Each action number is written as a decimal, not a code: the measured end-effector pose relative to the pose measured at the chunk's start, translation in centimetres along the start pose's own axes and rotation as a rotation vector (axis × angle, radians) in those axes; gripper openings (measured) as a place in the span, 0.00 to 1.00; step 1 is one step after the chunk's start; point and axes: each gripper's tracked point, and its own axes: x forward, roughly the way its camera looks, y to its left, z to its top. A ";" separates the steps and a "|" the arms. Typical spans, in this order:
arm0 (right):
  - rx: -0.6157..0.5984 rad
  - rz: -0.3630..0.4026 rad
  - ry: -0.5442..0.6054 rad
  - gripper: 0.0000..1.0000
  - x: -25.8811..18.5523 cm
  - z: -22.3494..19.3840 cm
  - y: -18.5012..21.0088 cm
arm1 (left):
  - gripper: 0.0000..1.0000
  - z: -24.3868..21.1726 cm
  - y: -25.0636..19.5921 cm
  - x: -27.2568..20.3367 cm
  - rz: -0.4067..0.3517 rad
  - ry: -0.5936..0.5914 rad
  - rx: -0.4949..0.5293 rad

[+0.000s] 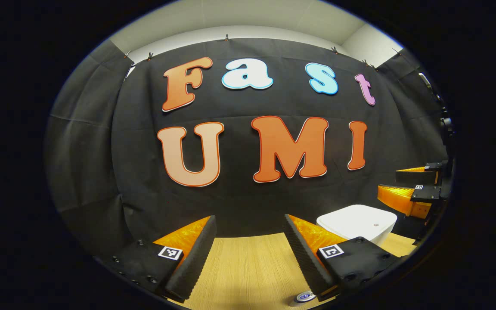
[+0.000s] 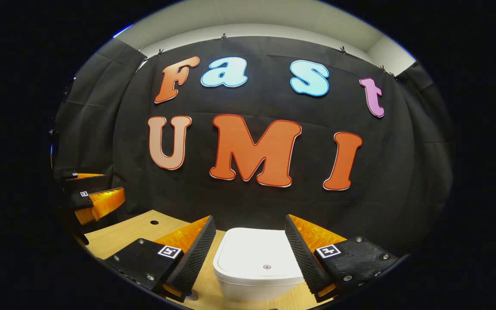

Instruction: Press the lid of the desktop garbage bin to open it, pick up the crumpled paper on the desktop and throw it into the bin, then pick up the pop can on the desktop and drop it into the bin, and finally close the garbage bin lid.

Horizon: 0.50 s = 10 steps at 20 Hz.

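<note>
- The garbage bin (image 2: 258, 269) sits on the bench (image 1: 243, 267) close to the back edge, right against the foot of the booth's black wall, and its lid (image 2: 261, 254) lies flat and closed.
- A small round mark (image 2: 267, 267) shows near the lid's front edge; that looks like the press point.
- The right gripper (image 2: 250, 247) hangs just above and in front of the bin, fingers spread wide with nothing between them, the lid framed in the gap.
- The left gripper (image 1: 250, 245) hovers over bare bench to the bin's left, also spread wide and holding nothing.
- In the left gripper view the bin (image 1: 358, 224) stands off to the right, with the right gripper (image 1: 407, 189) above it.
- At the bottom rim of that view, a round metal top peeks out: likely the pop can (image 1: 305, 296), standing on the bench nearer the front edge, just under the left gripper's finger.
- No crumpled paper can be made out here.
- A closed lid with the can on the bench fits a bin waiting to be pressed open; where the paper has got to, these views cannot settle.
- Handling call: the bin looks like light, smooth plastic, so a push on the lid should go straight down or it may skid.
- The can is thin-walled, slick and easily dented: take it across the middle of its body, with a moderate squeeze.
</note>
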 end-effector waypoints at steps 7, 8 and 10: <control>0.000 0.008 0.004 0.97 0.2 -0.1 -0.1 | 0.99 -0.2 -0.1 -0.2 0.004 0.006 0.015; -0.001 0.011 0.004 0.96 0.3 0.0 -0.1 | 0.99 -0.2 0.0 -0.4 0.006 0.006 0.018; -0.008 0.009 0.005 0.93 0.3 -0.1 -0.3 | 1.00 -0.3 0.1 -0.3 0.009 0.011 0.021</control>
